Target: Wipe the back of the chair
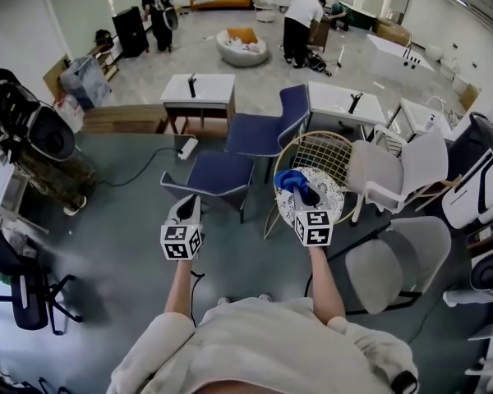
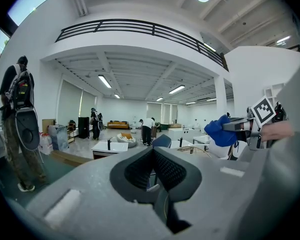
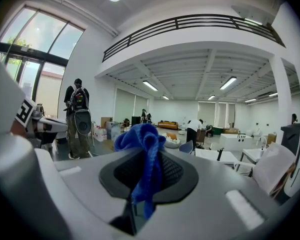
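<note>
The person holds a tool in each hand. The left tool (image 1: 185, 209) is pressed together with nothing in it. The right tool (image 1: 306, 197) is clamped on a blue cloth (image 1: 289, 179), and the cloth bunches up past the tips. Just behind the cloth is the chair (image 1: 322, 149) with a gold wire back. It stands on the grey floor (image 1: 123, 245). Two blue chairs (image 1: 222, 173) stand to its left. Farther off are white tables (image 1: 199, 89).

Both arms reach forward side by side, the left gripper (image 1: 186, 203) closed and empty, the right gripper (image 1: 304, 194) pinching a blue cloth (image 1: 289, 179) between its jaws.
</note>
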Motion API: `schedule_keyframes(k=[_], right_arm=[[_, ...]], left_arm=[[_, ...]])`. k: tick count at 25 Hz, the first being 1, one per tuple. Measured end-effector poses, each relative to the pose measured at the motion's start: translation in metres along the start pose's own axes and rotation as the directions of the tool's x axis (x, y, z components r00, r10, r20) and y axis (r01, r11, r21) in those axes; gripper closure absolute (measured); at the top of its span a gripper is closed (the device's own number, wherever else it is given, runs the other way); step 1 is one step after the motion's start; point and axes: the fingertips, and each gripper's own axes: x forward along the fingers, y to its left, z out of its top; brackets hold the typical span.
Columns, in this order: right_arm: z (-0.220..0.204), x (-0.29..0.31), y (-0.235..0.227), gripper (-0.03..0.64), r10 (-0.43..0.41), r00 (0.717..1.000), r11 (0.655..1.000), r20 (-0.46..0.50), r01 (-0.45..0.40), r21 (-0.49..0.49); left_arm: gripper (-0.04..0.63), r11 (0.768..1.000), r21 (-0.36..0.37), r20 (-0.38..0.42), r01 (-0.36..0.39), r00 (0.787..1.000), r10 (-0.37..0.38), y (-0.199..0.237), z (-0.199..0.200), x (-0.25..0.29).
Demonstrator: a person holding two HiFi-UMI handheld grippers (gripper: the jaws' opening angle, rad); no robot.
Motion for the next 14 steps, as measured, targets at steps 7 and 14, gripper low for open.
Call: schedule_keyframes(k=[7, 14], right_arm=[[-0.002, -0.0008, 0.0039, 0.563, 0.005, 1.0, 1.0, -0.014, -0.005, 0.003], [0.0018, 0.007, 0.0101, 0.563, 0.012, 1.0, 1.0, -0.004, -0.012, -0.005]], left_arm=[[0.591, 1.0, 0.005, -0.005, 0.007, 1.0, -0.007, -0.0008, -0.0008, -0.0017], [0.591, 1.0, 0.013, 0.0, 0.01, 1.0, -0.01, 0.0041, 0.0039, 0.0004]])
